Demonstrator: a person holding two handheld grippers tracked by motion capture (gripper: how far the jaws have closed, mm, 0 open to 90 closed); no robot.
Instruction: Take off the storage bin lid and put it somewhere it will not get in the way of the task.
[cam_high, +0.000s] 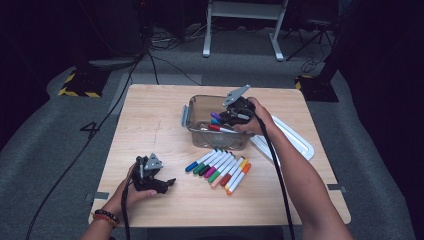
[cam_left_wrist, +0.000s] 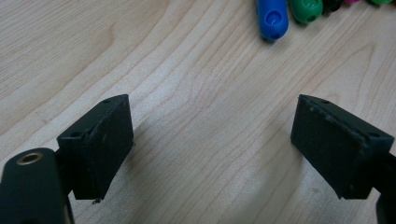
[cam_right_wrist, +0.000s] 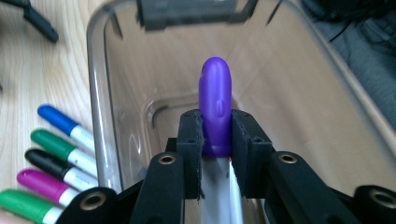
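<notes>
right gripper (cam_right_wrist: 216, 154) clamped on a purple marker (cam_right_wrist: 215, 105) by its cap, held over the open mouth of the clear plastic bin (cam_high: 192, 107); a red-capped marker (cam_high: 218, 128) already lies inside. left gripper (cam_left_wrist: 212, 140) rests low on the table (cam_high: 150, 130), jaws apart, nothing between them. row of loose markers (cam_high: 220, 169) waits just in front of the bin, lid (cam_high: 295, 140) off to its right. advice: lower the marker well below the rim, tip it flat alongside the red one, then release; dropping it upright risks it leaning on the wall.
</notes>
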